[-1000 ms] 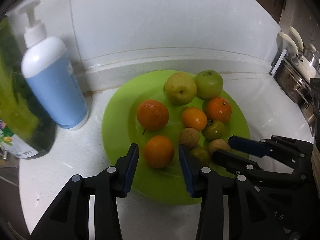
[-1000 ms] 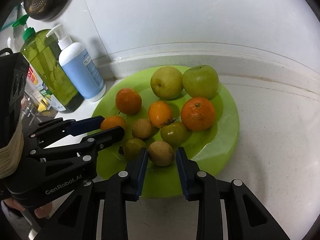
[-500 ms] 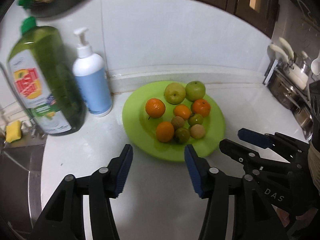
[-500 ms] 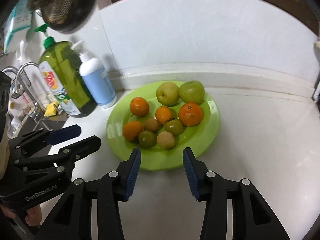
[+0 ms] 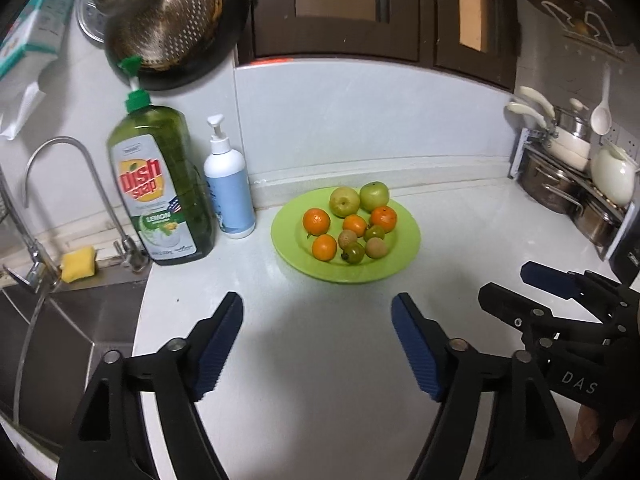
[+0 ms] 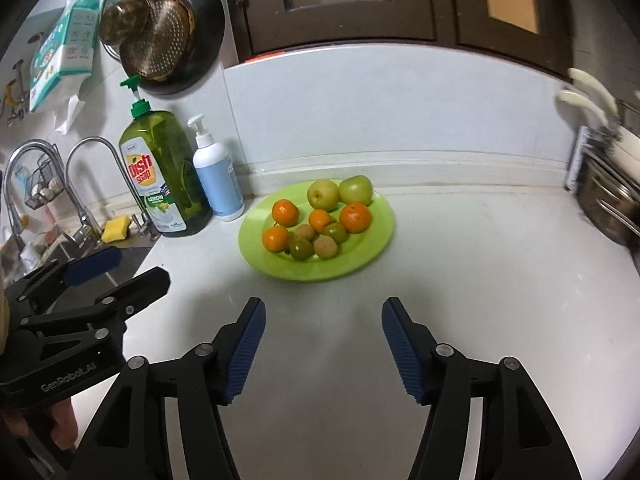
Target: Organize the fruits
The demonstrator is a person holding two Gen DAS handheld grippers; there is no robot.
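So both grippers, left gripper (image 5: 318, 342) and right gripper (image 6: 323, 346), just backed away from the green plate (image 5: 404, 254) at 12 o'clock on the worktop (image 5: 320, 360), jaws just opened, spread, empty, with every fruit (image 5: 324, 247) plated, so sorting looks basically finished.

You are looking through two fisheye views with dark rounded corners and walls that bow outward. Light is dim and cool. A soft shadow pools on the white counter (image 5: 320, 360) ahead of you. The hanging colander (image 5: 160, 20) and the right edge are slightly blurred.
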